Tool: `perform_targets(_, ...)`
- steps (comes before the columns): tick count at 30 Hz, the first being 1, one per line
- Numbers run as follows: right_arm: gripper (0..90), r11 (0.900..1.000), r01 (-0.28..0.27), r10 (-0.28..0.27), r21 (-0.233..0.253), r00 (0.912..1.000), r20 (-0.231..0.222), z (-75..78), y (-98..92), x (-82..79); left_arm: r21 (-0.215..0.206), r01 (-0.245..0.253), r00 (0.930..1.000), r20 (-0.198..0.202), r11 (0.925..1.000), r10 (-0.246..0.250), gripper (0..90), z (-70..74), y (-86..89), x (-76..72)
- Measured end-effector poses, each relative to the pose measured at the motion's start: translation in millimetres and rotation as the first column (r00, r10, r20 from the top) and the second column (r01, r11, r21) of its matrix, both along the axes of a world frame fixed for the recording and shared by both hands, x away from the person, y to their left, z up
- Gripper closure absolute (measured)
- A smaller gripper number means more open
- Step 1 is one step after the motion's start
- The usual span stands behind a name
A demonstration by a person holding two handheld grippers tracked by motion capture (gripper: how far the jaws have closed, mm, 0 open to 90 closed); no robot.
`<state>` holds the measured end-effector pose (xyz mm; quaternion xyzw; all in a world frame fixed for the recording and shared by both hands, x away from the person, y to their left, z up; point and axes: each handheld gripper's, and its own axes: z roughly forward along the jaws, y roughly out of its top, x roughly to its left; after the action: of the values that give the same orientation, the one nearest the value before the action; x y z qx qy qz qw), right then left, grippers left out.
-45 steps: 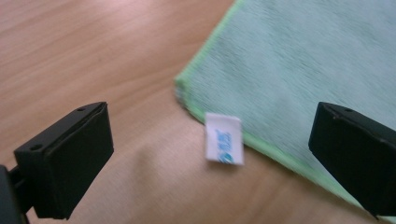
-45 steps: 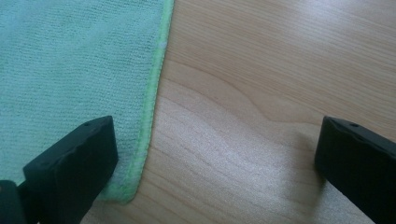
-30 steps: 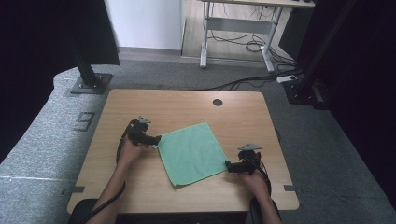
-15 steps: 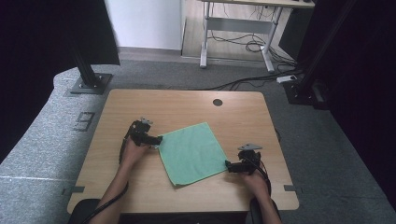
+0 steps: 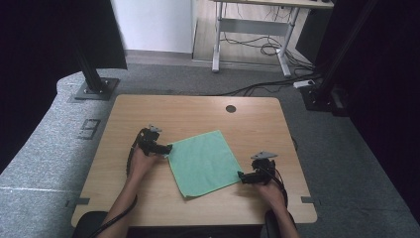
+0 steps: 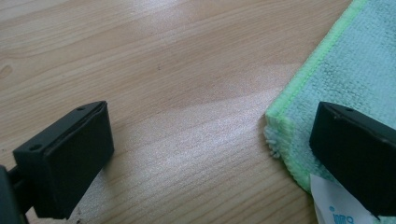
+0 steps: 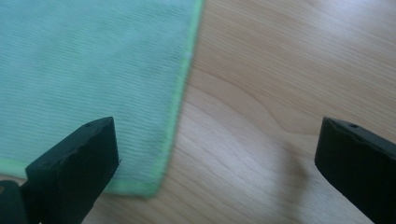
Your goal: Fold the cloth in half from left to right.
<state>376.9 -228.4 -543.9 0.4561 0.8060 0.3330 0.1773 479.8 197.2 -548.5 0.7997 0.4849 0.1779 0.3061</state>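
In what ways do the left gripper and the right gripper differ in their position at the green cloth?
The left gripper is at the cloth's far-left corner, where a white label shows; the right gripper is at the near-right corner. One jaw of the left gripper lies over the cloth's hem, while the right gripper's jaws straddle its corner edge, one over cloth, one over bare table. Both are open, gripping nothing.

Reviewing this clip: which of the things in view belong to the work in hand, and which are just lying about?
In the job:
- square green microfibre cloth, flat on the light wooden table
- left tongs, open at the cloth's left corner
- right tongs, open at its right corner

Lying about:
- white-framed desk behind the table
- black cables on the floor
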Motion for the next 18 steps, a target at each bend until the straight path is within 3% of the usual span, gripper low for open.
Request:
perform_targets(10, 0.7, 0.992, -0.121, 0.121, 0.046, 0.9926, 0.006, 11.9, 29.8, -8.5, 0.0, -0.014, 0.9999, 0.0, 0.9999, 0.014, 0.0, 0.0, -0.7, -1.0)
perform_targets(18, 4.3, 0.973, -0.222, 0.224, 0.064, 0.9746, -0.01, 9.4, 55.2, -14.8, 0.001, -0.02, 0.9998, 0.0, 0.9998, 0.02, 0.0, 0.0, -1.0, -1.5)
